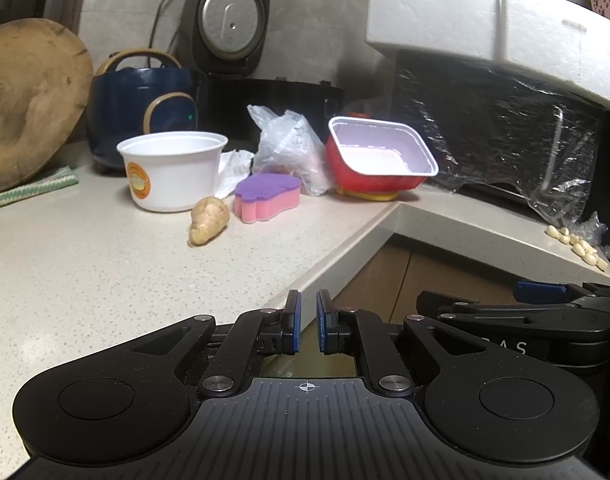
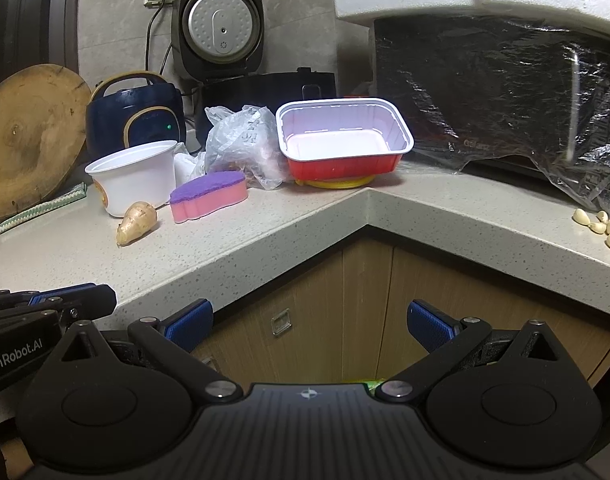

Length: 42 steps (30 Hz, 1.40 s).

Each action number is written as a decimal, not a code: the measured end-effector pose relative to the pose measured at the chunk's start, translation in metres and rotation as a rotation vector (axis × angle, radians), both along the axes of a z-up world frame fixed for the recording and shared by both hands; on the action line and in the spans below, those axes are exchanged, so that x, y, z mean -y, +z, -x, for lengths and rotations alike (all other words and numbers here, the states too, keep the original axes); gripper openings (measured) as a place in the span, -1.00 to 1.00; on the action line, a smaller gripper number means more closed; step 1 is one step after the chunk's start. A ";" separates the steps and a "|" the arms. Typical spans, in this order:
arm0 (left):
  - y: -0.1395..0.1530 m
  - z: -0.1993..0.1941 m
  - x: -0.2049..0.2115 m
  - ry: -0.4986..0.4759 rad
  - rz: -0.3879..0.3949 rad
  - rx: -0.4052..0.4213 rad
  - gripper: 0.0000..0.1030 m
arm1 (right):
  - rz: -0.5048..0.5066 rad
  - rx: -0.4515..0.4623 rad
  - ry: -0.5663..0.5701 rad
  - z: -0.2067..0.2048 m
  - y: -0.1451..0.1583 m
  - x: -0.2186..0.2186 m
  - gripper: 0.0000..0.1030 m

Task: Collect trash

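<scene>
Left gripper [image 1: 308,322], clenched on nothing, and right gripper [image 2: 309,326], spread wide and empty, hover short of the countertop [image 1: 105,264]. At 12 o'clock beyond: white cup [image 1: 173,170], plastic bag [image 1: 289,148], red tray [image 2: 343,146] tilted on a yellow lid [image 2: 337,183]. Likely hazards: tray sliding off; ginger [image 1: 208,220] or sponge [image 1: 265,196] knocked.

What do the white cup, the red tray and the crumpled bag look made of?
White cup: likely thin matte plastic or coated paper, with a rolled rim. Red tray: looks like foil or thin plastic, with ribbed walls and a glossy pale lining. Crumpled bag: thin translucent plastic film, creased.
</scene>
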<state>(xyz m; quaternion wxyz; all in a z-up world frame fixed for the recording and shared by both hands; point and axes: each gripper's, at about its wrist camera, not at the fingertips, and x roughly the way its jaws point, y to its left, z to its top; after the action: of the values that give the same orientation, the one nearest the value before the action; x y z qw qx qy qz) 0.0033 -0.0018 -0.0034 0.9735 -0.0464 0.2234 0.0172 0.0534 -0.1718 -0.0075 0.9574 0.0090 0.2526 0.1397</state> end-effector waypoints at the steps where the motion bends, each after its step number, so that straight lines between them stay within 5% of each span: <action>1: 0.000 0.001 -0.004 0.001 0.002 0.000 -0.80 | 0.000 0.000 0.000 0.000 0.000 0.000 1.00; 42: 0.001 -0.001 0.010 -0.052 -0.018 0.012 -0.80 | -0.034 0.022 0.033 0.010 0.003 0.012 1.00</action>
<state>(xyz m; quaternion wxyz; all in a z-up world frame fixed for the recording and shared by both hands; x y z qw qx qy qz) 0.0044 -0.0119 -0.0024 0.9753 -0.0321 0.2186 -0.0062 0.0433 -0.1836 -0.0046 0.9574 0.0194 0.2398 0.1597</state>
